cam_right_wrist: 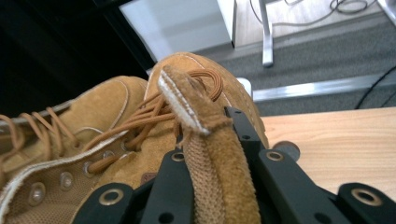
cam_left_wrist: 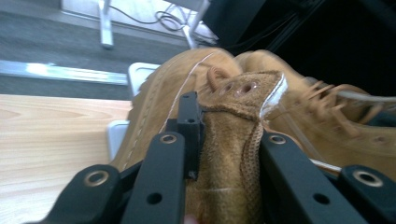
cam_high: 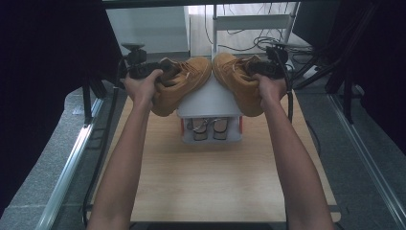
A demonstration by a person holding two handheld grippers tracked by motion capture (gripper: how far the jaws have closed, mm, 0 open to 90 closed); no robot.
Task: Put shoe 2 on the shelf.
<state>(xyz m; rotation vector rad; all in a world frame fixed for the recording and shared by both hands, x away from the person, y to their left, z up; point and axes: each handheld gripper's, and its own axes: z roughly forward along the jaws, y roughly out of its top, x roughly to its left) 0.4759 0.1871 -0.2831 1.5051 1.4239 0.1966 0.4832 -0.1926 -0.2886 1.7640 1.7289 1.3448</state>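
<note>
Above the far end of the table I've got one tan boot in each gripper, both held off the wood, toes nearly meeting over the white shoe rack. Left gripper is clamped on the collar of the left boot; the jaws pinch the suede on both sides in the left gripper view. Right gripper has the right boot by its tongue/collar edge, the padded strip squeezed between the jaws in the right gripper view.

Progress, as I judge it: pickup's done for both, placement isn't. Neither boot is on the rack's top yet (they hang tilted, soles facing outward), so what's left is bringing them down, setting them level side by side, then letting go. The rack's lower shelf already holds a pair of sandals, so the top looks like the spot.

Hard to tell: my hands cover most of both grippers from above, so grip depth is a guess. Left gripper view is blurred, and the rack's top is mostly hidden behind the boots. Can't see if the toes actually touch.
</note>
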